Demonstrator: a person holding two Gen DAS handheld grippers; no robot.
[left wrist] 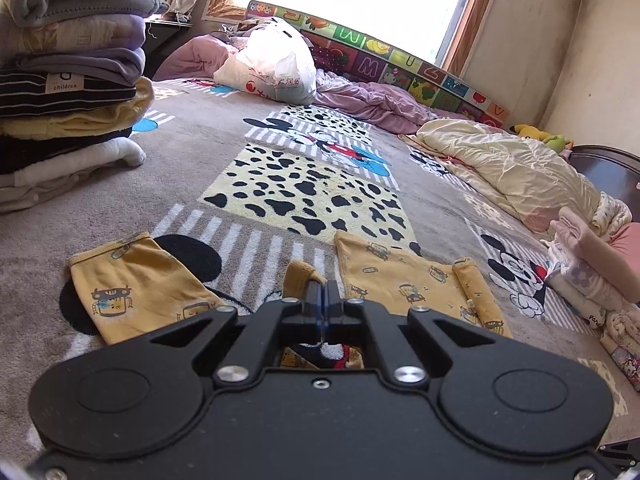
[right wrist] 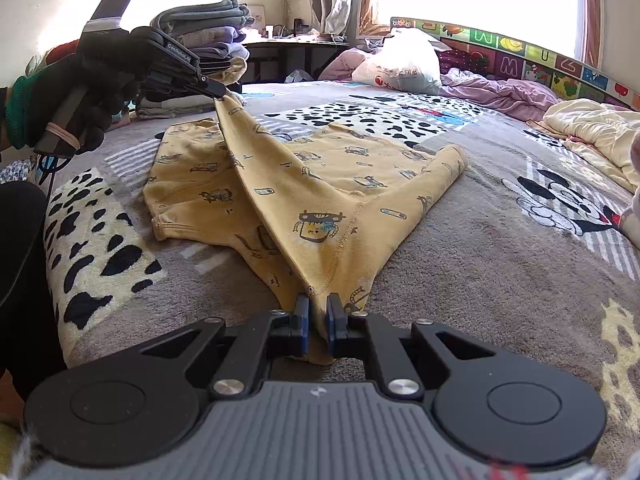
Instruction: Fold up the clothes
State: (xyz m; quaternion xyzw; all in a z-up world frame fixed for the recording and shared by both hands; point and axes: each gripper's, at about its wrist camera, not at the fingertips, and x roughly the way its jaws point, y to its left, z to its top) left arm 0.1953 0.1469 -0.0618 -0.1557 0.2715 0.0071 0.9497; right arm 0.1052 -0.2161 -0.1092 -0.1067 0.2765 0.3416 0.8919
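A yellow child's garment with small car prints [right wrist: 320,184] lies on the Mickey Mouse blanket [right wrist: 500,280]. My right gripper [right wrist: 318,312] is shut on its near hem, the cloth pinched between the blue pads. My left gripper [right wrist: 218,94], held by a black-gloved hand, is shut on the far end of the same fold and lifts it, so a ridge of cloth runs between the two grippers. In the left wrist view the left gripper [left wrist: 323,292] pinches a yellow cuff, with other parts of the garment [left wrist: 404,280] flat on the blanket.
A tall stack of folded clothes [left wrist: 68,80] stands at the left. A white plastic bag [left wrist: 276,64], a lilac quilt [left wrist: 372,100] and a cream quilt [left wrist: 512,168] lie behind. Folded pink clothes [left wrist: 588,276] sit at the right. A letter-print mat [left wrist: 400,56] lines the window wall.
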